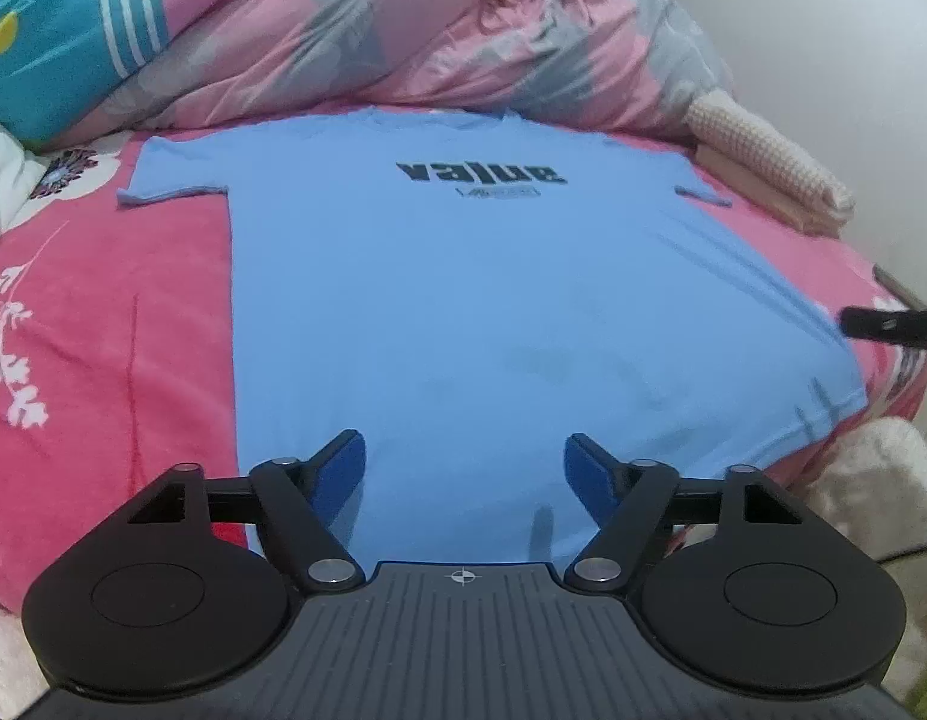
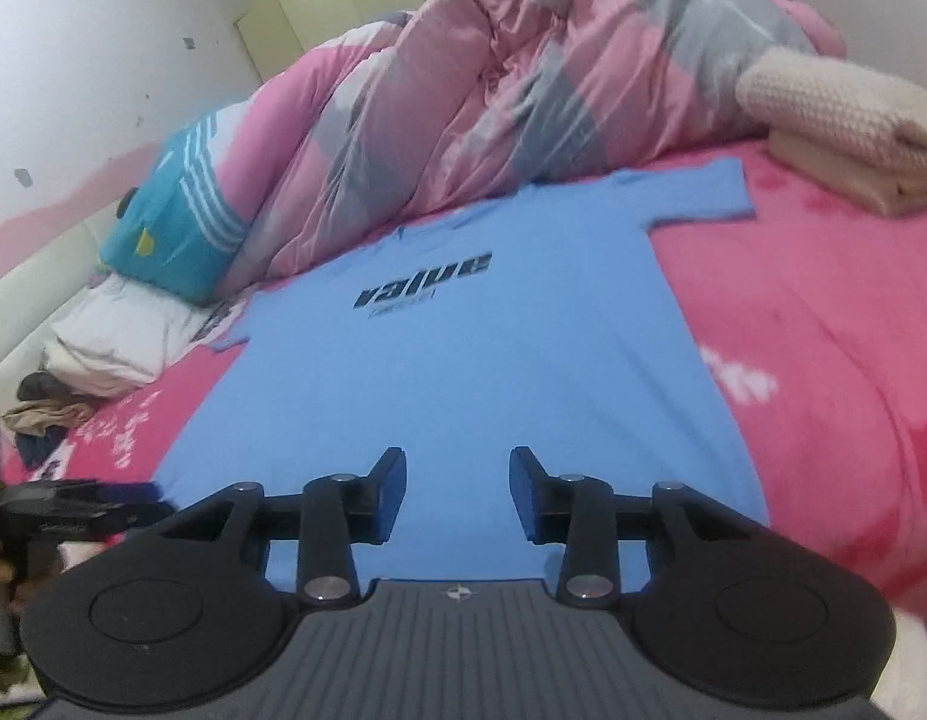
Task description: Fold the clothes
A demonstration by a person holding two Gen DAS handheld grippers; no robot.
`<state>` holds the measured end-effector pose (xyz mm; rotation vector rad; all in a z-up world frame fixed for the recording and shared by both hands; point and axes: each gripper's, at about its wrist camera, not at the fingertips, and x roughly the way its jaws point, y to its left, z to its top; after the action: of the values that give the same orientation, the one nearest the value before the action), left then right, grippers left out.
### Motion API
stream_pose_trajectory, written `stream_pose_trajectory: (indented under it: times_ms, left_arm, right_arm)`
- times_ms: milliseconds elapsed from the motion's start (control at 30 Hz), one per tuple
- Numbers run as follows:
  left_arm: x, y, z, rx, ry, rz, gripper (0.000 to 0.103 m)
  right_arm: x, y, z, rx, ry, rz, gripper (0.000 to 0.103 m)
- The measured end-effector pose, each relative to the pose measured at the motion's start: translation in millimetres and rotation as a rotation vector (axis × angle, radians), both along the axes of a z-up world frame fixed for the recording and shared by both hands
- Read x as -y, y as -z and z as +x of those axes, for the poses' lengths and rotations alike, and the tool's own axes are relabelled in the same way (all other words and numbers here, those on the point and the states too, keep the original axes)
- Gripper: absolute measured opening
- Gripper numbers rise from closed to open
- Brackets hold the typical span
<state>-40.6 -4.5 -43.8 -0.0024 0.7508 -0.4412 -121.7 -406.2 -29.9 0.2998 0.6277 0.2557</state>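
A light blue T-shirt (image 1: 463,300) with dark "value" lettering lies flat on the pink bed sheet (image 1: 103,330), collar at the far end and both short sleeves spread out. My left gripper (image 1: 465,456) hovers over the shirt's near hem with its jaws wide apart and nothing between them. In the right wrist view the same T-shirt (image 2: 451,360) stretches away from my right gripper (image 2: 457,468), which is open above the hem, its blue pads clear of the cloth. A dark tip of the right gripper (image 1: 889,327) shows at the right edge of the left wrist view.
A pink and grey quilt (image 1: 463,30) is heaped behind the shirt. A teal striped pillow (image 1: 61,30) lies at the far left. A folded cream knit (image 1: 769,162) rests at the far right. A white pillow (image 2: 115,330) and a wall (image 2: 73,60) are on the left.
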Motion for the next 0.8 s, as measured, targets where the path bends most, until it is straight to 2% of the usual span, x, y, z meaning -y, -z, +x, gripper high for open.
stream_pose_trajectory:
  times_ms: [67, 200, 333, 367, 433, 500, 600, 700, 767, 800]
  left_arm:
    - [0.5, -0.7, 1.0, 0.005, -0.007, -0.006, 0.083]
    - [2.2, -1.1, 4.4, 0.011, -0.019, -0.012, 0.083]
    - [2.6, 0.3, 7.9, 0.019, -0.029, -0.011, 0.083]
    - [2.3, 0.8, 8.8, 0.020, -0.033, -0.014, 0.083]
    - [1.6, 2.2, 10.7, 0.018, -0.039, -0.016, 0.083]
    - [0.4, 3.7, 13.1, 0.012, -0.044, -0.012, 0.083]
    - [-2.5, 6.8, 17.6, 0.001, -0.052, -0.001, 0.083]
    - [-4.9, 9.6, 22.5, -0.012, -0.053, 0.000, 0.083]
    - [-4.2, 10.5, 25.5, -0.013, -0.049, 0.006, 0.083]
    - [-3.4, 10.8, 27.0, -0.012, -0.046, 0.010, 0.083]
  right_arm:
    - [-9.3, 4.8, 10.8, 0.015, 0.019, -0.028, 0.041]
    - [-17.1, 13.8, 32.8, 0.059, 0.093, -0.083, 0.038]
    - [-9.3, 20.4, 65.1, 0.086, 0.151, -0.083, 0.037]
    - [-8.6, 24.9, 73.1, 0.080, 0.167, -0.114, 0.022]
    - [-6.1, 36.5, 80.8, 0.041, 0.173, -0.137, 0.021]
    - [-5.8, 46.0, 71.1, 0.030, 0.150, -0.110, 0.020]
    - [-22.3, 48.1, 34.8, 0.058, 0.063, -0.161, 0.020]
    - [-31.5, 45.1, 4.0, 0.044, -0.043, -0.176, 0.020]
    - [-26.5, 37.8, 1.0, 0.025, -0.094, -0.131, 0.020]
    - [-21.4, 32.6, 4.7, 0.039, -0.080, -0.118, 0.020]
